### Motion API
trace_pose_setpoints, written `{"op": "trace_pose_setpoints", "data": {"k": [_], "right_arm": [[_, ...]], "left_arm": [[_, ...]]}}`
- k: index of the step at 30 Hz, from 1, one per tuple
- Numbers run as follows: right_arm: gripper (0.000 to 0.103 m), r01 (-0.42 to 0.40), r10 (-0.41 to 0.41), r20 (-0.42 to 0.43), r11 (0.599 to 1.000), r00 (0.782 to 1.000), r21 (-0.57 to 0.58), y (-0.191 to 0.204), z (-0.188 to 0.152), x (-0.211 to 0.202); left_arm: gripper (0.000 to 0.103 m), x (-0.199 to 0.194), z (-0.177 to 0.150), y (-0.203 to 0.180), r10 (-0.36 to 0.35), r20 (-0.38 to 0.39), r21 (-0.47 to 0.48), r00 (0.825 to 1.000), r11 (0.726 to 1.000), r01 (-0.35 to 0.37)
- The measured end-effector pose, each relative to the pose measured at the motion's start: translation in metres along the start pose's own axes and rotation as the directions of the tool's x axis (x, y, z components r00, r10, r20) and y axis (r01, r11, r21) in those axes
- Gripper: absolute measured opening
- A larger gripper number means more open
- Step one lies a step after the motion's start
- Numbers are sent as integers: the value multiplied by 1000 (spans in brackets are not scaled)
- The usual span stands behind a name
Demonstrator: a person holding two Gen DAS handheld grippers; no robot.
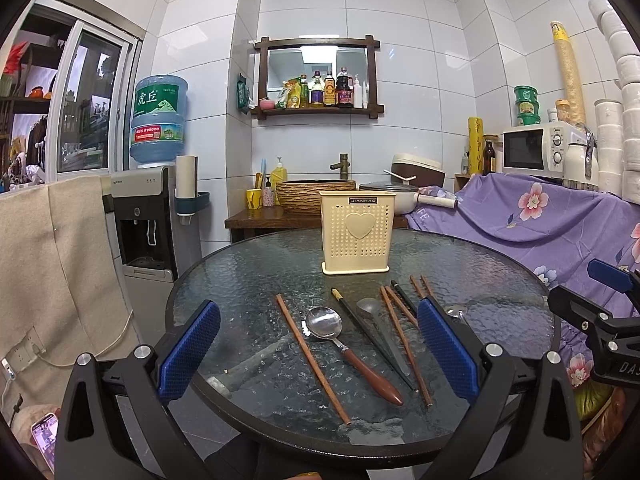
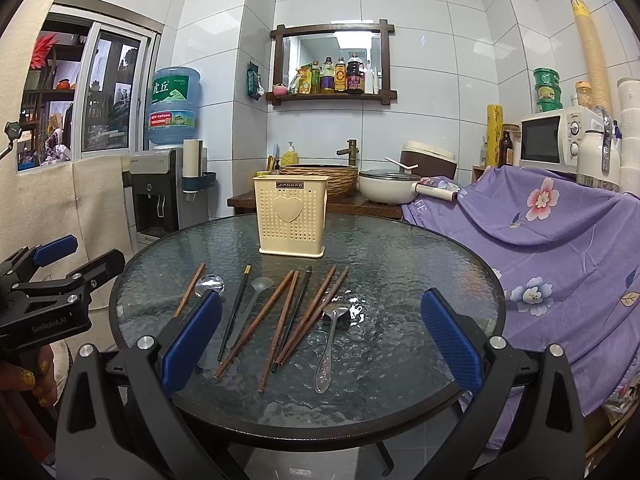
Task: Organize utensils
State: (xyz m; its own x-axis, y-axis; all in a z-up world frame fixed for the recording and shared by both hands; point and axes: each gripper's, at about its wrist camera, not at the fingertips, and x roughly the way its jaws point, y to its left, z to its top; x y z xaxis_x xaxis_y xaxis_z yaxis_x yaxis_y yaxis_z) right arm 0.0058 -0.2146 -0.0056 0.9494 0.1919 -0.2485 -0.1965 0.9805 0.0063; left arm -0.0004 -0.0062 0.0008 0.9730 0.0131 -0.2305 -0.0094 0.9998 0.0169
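In front of the cream holder (image 1: 355, 233), on the round glass tabletop (image 1: 248, 276), the utensils lie loose: brown chopsticks (image 2: 280, 332), a black chopstick (image 2: 234, 312), a big spoon with a brown handle (image 1: 352, 350), a grey spoon (image 2: 250, 304) and a small shiny spoon (image 2: 330, 344). The holder stands upright, and you cannot see anything inside it, so the sorting looks not yet begun.

Your left gripper (image 1: 318, 350) and your right gripper (image 2: 320, 340) both hang over the near edge of the tabletop, well short of the holder. Both have their jaws spread wide and hold nothing.

Be careful here. The chopsticks near the small shiny spoon cross over each other, so a grab may catch two at once or flick one away. The glass looks slippery, and thin sticks lying flat are hard to pinch, so one could roll off the near edge. The holder looks light too; a hard poke may tip it.
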Motion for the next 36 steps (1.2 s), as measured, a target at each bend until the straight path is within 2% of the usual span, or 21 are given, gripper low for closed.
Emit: {"op": "trace_pose_setpoints", "data": {"k": [14, 17, 19, 23, 25, 28, 33, 36], "right_arm": [[98, -3, 3, -9, 1000, 1000, -4, 2, -2, 2], [98, -2, 2, -23, 1000, 1000, -14, 2, -1, 9], [98, 0, -1, -50, 1000, 999, -18, 0, 1, 18], [98, 3, -8, -119, 999, 993, -38, -8, 2, 43], [98, -3, -2, -177, 1000, 984, -27, -15, 2, 61], [98, -30, 38, -265, 999, 964, 32, -29, 0, 86], [97, -35, 52, -371, 998, 927, 52, -36, -4, 123], [88, -47, 61, -422, 998, 905, 45, -33, -3, 140]], "left_arm": [[97, 2, 0, 0, -8, -7, -4, 1000, 1000, 8], [97, 14, 2, 1, -8, -49, -2, 999, 1000, 7], [97, 30, 5, 3, -11, -118, 5, 993, 1000, 11], [97, 64, 9, 13, -20, -227, 2, 974, 1000, 21], [97, 84, 9, 18, -16, -293, 5, 956, 1000, 18], [97, 107, 6, 28, -11, -352, 8, 936, 1000, 15], [85, 132, 0, 37, -22, -423, 5, 906, 1000, 26], [79, 142, -3, 37, -18, -446, 16, 895, 999, 28]]}}
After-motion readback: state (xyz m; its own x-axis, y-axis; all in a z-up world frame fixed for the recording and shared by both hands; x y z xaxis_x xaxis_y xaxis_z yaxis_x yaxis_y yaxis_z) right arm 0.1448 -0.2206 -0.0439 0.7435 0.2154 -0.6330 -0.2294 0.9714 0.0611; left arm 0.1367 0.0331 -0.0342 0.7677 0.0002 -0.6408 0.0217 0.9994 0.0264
